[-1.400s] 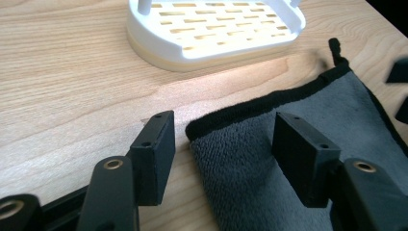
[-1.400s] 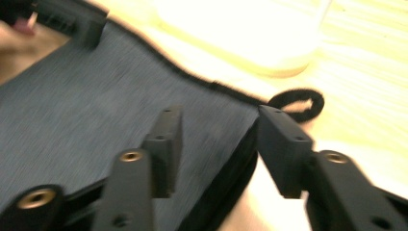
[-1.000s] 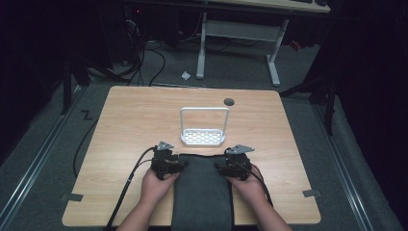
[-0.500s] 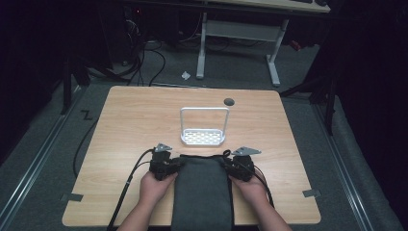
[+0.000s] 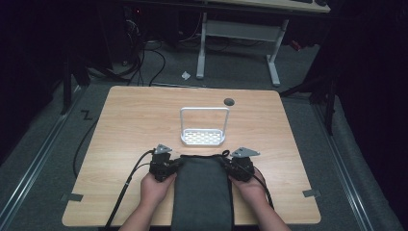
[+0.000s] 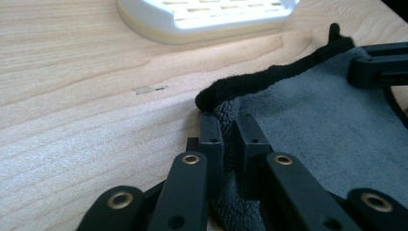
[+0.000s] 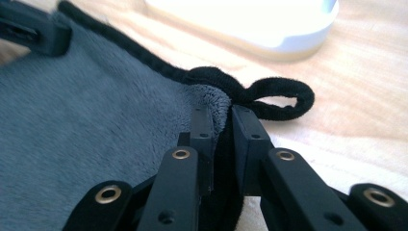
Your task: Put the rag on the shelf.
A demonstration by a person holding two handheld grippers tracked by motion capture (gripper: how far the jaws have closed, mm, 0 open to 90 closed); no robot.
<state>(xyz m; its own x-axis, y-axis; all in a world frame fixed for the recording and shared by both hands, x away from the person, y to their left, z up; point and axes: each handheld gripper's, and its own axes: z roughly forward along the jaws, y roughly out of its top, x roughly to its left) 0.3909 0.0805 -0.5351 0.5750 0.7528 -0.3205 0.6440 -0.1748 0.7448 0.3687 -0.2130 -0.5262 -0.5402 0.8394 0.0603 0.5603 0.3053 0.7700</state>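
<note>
A dark grey towel (image 5: 202, 192) with black trim lies at the table's front middle and hangs over the near edge. My left gripper (image 5: 166, 166) is shut on its far left corner, and my right gripper (image 5: 238, 166) is shut on its far right corner. In the left gripper view the jaws (image 6: 228, 122) pinch the towel (image 6: 327, 120) just below the black hem. In the right gripper view the jaws (image 7: 221, 115) clamp the towel (image 7: 86, 110) beside a black hanging loop (image 7: 284, 98).
A white perforated rack (image 5: 203, 137) with a tall wire handle stands just beyond the towel; its base (image 6: 202, 14) is close to both grippers. A grey round cap (image 5: 229, 102) sits in the tabletop behind it. Tape pieces (image 5: 311, 193) mark the front corners.
Both grippers have shifted slightly toward the person and a little apart, drawing the towel's far edge with them. Both jaws stay shut on the corners.
</note>
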